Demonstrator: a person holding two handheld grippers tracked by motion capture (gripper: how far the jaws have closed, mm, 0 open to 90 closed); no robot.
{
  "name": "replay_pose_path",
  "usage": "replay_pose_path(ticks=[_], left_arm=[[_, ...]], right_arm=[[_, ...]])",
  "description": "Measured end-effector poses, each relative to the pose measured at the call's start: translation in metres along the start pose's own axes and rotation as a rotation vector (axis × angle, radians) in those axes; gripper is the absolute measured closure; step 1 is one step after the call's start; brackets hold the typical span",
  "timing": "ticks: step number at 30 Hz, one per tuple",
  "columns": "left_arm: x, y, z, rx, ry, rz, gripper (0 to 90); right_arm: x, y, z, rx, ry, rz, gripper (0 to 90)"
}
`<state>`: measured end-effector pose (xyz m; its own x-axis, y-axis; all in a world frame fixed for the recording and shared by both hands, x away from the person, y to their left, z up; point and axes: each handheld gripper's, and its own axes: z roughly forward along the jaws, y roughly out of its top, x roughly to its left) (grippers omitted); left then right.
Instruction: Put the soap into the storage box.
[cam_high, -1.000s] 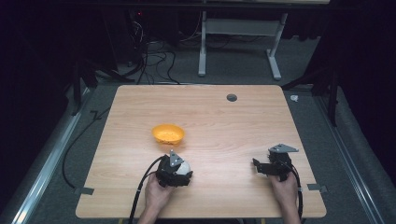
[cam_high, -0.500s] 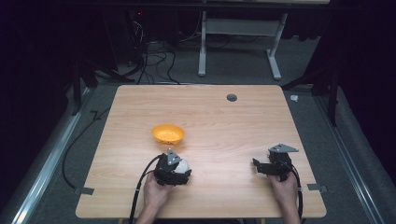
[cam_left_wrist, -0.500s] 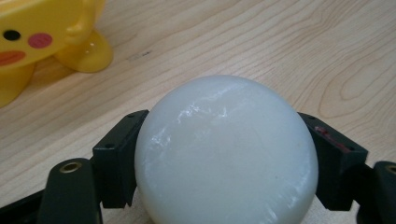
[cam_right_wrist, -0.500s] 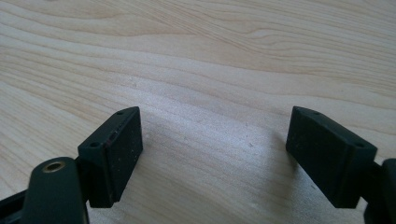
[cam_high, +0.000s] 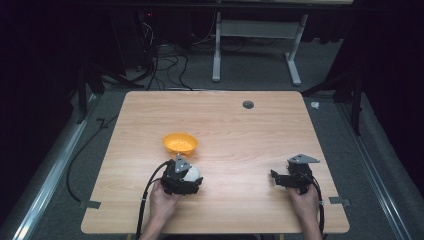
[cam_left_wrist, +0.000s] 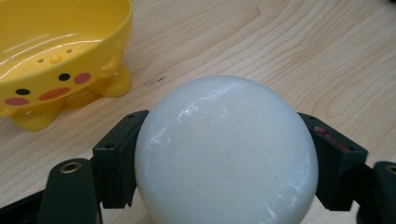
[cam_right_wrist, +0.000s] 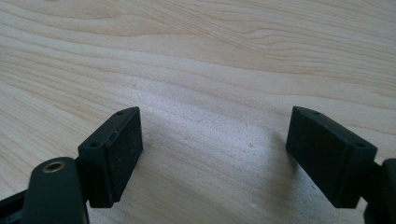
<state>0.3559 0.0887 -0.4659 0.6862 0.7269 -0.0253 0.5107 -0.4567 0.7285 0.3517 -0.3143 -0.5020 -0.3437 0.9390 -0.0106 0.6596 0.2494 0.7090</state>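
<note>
In the left gripper view, the left tool (cam_left_wrist: 224, 154) grips a white ball (cam_left_wrist: 226, 154) between its two black pads. The ball is smooth, round and a little glossy, with faint wrinkles like a thin film on its skin; its lower part is cut off by the picture edge. Both pads press on its sides, so the jaws stand wide but closed on it. In the right gripper view, the right tool (cam_right_wrist: 212, 154) holds nothing: its flat, matte black jaws are wide apart above the bare wood, and whether they touch it is hard to tell.

In the high view, the left tool (cam_high: 181, 178) sits near the front edge of the desk (cam_high: 250, 135), with the white ball (cam_high: 192, 173) partly hidden under it. The right tool (cam_high: 292, 176) is well apart, near the front right. The desk is light wood with wavy grain.

Just beyond the ball stands a yellow bowl (cam_left_wrist: 56, 51) of shiny plastic, with short feet and a painted duck face; its left part is cut off. In the high view the yellow bowl (cam_high: 180, 143) is close behind the left tool.
</note>
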Motion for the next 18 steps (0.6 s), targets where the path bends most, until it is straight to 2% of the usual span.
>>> replay_pose_path(ticks=[18], left_arm=[[0.017, 0.015, -0.014, -0.023, -0.012, -0.004, 24.4]], right_arm=[[0.000, 0.000, 0.000, -0.001, 0.001, -0.004, 19.6]])
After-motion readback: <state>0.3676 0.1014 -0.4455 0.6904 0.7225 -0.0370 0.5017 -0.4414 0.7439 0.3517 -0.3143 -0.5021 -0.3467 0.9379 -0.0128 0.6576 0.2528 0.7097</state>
